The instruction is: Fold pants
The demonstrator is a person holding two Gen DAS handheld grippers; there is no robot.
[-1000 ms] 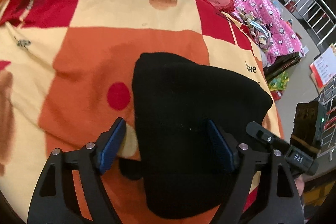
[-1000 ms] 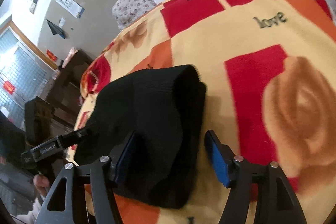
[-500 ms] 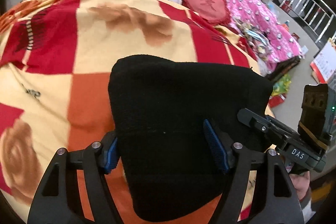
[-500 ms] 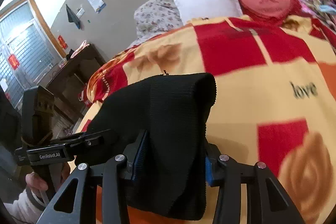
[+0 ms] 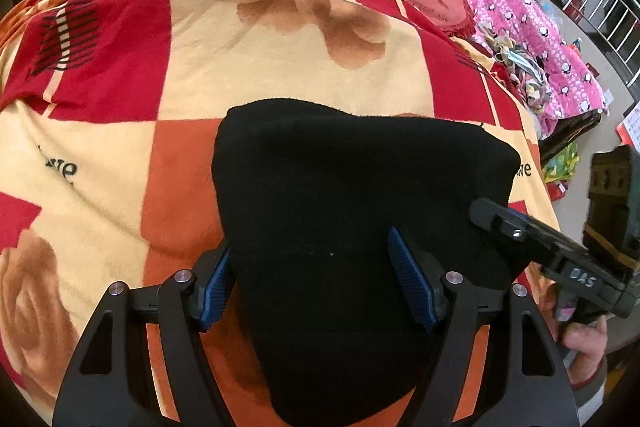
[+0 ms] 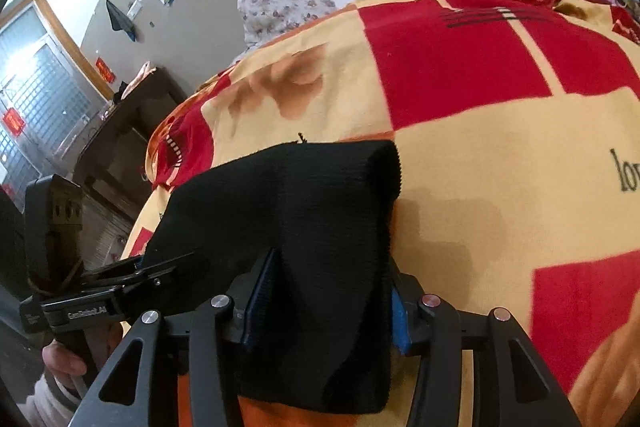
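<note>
Two tongs, one garment, entered left to right.

Item one: left tongs [image 5: 312, 277]. The jaws have just been closing; the pads are clamped on the left end of the black pants [image 5: 360, 179], with cloth bunched between them and hanging below.

Item two: pants, already doubled into a thick black bundle. It is held just off the checked blanket [image 5: 280, 67], which lies below and ahead of both tongs. Its long axis runs crosswise from one pair of tongs to the other, and the rounded far edge points forward, away from me.

Item three: right tongs [image 6: 328, 307]. The jaws have just been easing a little wider, yet the pads grip the ribbed right end.

Remark: each hand holds its own end and neither is nearer. I judge the coming move is forward and down, both hands together.
</note>
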